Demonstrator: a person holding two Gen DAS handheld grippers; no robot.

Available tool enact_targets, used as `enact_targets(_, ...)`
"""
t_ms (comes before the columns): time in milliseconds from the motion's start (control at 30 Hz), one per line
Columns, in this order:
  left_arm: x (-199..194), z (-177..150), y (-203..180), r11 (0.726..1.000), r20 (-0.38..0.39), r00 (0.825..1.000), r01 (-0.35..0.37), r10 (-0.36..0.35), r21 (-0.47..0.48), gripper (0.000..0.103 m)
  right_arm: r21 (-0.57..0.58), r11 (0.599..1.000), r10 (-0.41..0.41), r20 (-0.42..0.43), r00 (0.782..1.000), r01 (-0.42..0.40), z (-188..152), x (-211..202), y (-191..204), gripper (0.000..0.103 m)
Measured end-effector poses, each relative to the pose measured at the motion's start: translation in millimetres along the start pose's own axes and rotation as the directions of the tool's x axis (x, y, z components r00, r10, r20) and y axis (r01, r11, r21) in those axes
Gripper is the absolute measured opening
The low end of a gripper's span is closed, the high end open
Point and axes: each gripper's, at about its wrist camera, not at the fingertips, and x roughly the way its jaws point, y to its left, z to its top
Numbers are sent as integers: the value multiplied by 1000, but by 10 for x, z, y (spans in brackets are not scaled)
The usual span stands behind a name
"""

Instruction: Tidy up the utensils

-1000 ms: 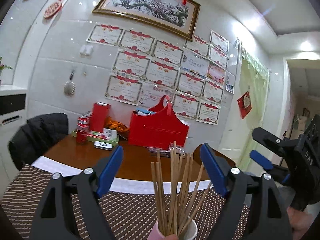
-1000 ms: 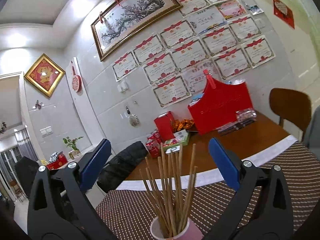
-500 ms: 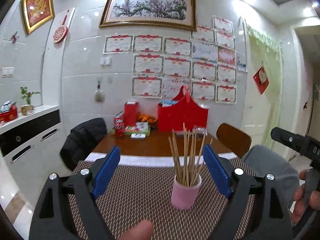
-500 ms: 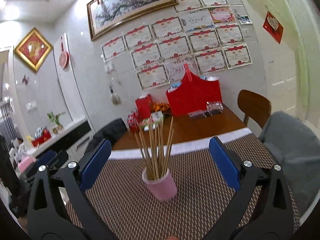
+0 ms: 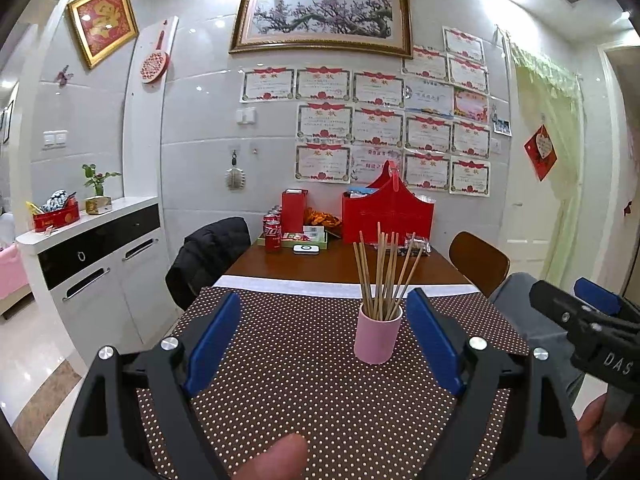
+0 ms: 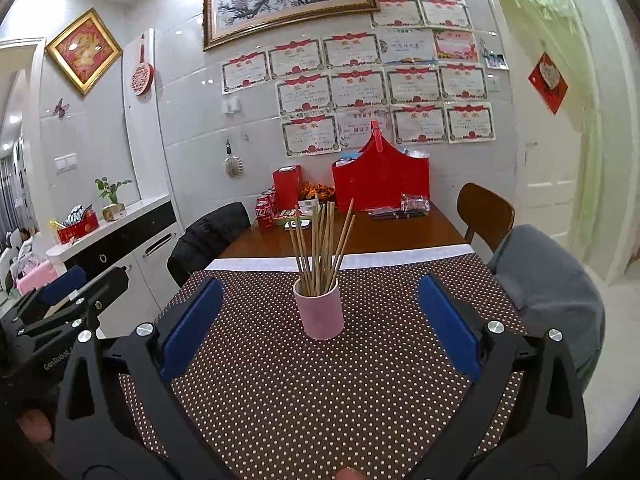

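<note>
A pink cup (image 5: 377,334) stands upright on the brown dotted mat (image 5: 304,384) and holds several wooden chopsticks (image 5: 382,272). It also shows in the right wrist view (image 6: 319,307) with the chopsticks (image 6: 320,240) fanned out. My left gripper (image 5: 320,340) is open and empty, held back from the cup, which stands ahead and slightly right of it. My right gripper (image 6: 320,320) is open and empty, with the cup straight ahead between its blue pads. The right gripper also shows at the right edge of the left wrist view (image 5: 588,320).
The wooden table (image 5: 340,264) carries a red bag (image 5: 388,214), a red box (image 5: 293,210), soda cans (image 5: 273,234) and a small tray at the far end. A dark jacket hangs on the left chair (image 5: 208,252). A wooden chair (image 5: 478,260) stands on the right. A white cabinet (image 5: 92,264) is on the left.
Both grippers have pulled back and up from the cup, which now looks smaller and farther away. Both stay open and empty. The cup has not moved on the mat.
</note>
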Motion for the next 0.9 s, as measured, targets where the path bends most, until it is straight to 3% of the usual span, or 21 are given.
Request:
enact_targets(300, -146, -30, 33, 1000, 9, 1000, -10, 10, 2, 84, -13, 1000, 4, 13, 1000, -4, -43, -138, 92, 97)
enact_targets(900, 42, 30, 5, 1000, -10, 1000, 0, 0, 5, 84, -17, 1000, -6, 0, 1000, 6, -46, -53, 77, 97)
